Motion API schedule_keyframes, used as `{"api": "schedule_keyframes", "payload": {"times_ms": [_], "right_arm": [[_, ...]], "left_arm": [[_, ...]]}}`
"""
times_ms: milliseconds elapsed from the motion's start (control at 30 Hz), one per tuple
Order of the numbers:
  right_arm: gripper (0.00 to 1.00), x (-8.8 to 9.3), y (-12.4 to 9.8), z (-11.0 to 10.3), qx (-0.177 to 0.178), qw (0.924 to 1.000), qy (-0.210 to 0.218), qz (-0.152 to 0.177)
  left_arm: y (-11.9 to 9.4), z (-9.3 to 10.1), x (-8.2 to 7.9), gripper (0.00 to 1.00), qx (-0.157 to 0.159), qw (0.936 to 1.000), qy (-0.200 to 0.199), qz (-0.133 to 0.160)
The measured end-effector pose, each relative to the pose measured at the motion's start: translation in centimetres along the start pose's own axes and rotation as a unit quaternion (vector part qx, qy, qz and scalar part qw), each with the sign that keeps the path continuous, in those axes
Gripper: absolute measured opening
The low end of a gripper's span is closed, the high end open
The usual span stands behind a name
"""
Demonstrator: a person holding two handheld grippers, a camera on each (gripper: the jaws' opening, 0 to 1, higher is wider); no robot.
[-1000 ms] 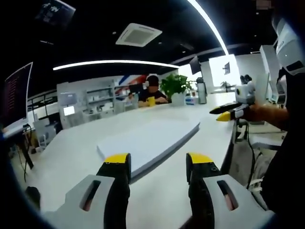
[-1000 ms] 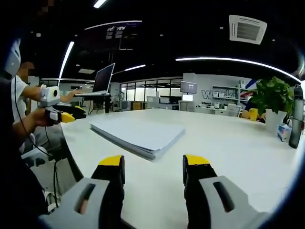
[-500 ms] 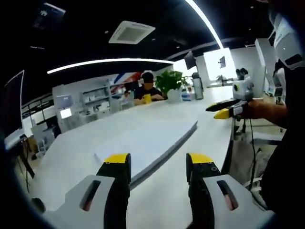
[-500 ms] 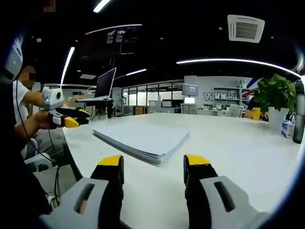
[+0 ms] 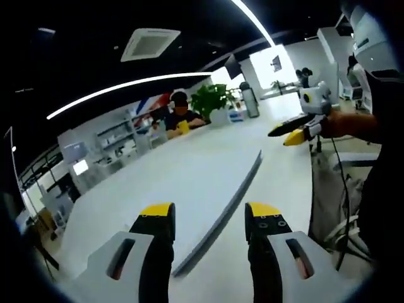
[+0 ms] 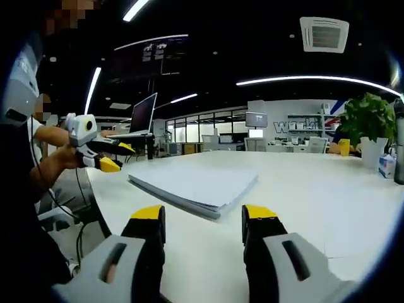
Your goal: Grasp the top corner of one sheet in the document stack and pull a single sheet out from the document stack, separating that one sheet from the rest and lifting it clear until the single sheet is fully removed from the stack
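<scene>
so the paper stack (image 6: 201, 185) sits flat on the white table (image 6: 328, 196), untouched. in the right gripper view it lies just past the right gripper (image 6: 203, 222) at about 12 o'clock, nearest corner pointing toward the jaws, which stand spread apart with nothing between them. the left gripper (image 6: 112, 156) comes in at 9 o'clock in that view, held in a hand (image 6: 74, 156), near the far corner of the stack but apart from it; its yellow tips look slightly parted there.

in the left gripper view the camera sits low, so the paper stack (image 5: 221, 218) shows almost edge-on, a thin grey line running up from between the jaws toward 1 o'clock. the left gripper (image 5: 209, 218) has its jaws spread, empty, hanging right over the near end of the stack. the right gripper (image 5: 289, 134) floats at 2 o'clock beyond the table (image 5: 126, 202) edge.

background: a potted plant (image 6: 368, 123) at 3 o'clock, a laptop (image 6: 140, 117) at 10 o'clock, and wall lettering behind that i can't read properly, starts with "w" maybe.
</scene>
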State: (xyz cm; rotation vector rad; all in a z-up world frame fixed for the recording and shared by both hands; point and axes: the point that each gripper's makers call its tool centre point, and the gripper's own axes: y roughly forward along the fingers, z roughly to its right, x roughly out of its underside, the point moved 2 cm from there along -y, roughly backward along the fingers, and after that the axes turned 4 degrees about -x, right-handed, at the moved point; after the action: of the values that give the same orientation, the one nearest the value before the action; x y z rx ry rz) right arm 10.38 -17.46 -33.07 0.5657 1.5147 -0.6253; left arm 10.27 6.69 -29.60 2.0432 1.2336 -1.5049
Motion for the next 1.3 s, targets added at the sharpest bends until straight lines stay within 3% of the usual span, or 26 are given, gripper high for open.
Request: {"api": "schedule_keyframes", "payload": {"times_ms": [200, 367, 467, 633, 767, 867, 1100, 1300], "right_arm": [[0.47, -0.1, 0.0, 0.2, 0.007, 0.9998, -0.016, -0.009], [0.47, -0.4, 0.8, -0.1, -0.015, 0.9995, -0.026, 0.008], [0.48, -0.4, 0.9, -0.3, -0.028, 0.9990, -0.033, 0.010], [0.48, -0.4, 0.7, -0.7, -0.034, 0.9980, -0.052, 0.013], [0.48, -0.4, 0.7, -1.3, -0.052, 0.9965, -0.063, 0.017], [0.48, -0.4, 0.6, -1.9, -0.077, 0.9947, -0.066, 0.017], [0.45, -0.9, 0.7, -1.8, -0.077, 0.9952, -0.051, 0.033], [0.43, -1.7, 0.6, -1.4, -0.074, 0.9954, -0.022, 0.057]], "left_arm": [[0.7, 0.1, -0.3, 0.44, 0.015, 0.9991, 0.031, -0.024], [1.2, 0.2, -0.2, 0.43, 0.042, 0.9927, 0.093, -0.064], [1.8, 0.1, -0.6, 0.44, 0.036, 0.9900, 0.118, -0.068], [2.9, 0.6, -0.5, 0.44, 0.054, 0.9884, 0.115, -0.083], [3.3, 1.1, 0.6, 0.39, 0.077, 0.9829, 0.101, -0.133], [3.8, 1.5, 0.4, 0.34, 0.092, 0.9810, 0.106, -0.134], [4.8, 2.1, 0.7, 0.33, 0.102, 0.9755, 0.132, -0.144], [5.5, 1.9, 0.9, 0.30, 0.107, 0.9746, 0.135, -0.143]]}}
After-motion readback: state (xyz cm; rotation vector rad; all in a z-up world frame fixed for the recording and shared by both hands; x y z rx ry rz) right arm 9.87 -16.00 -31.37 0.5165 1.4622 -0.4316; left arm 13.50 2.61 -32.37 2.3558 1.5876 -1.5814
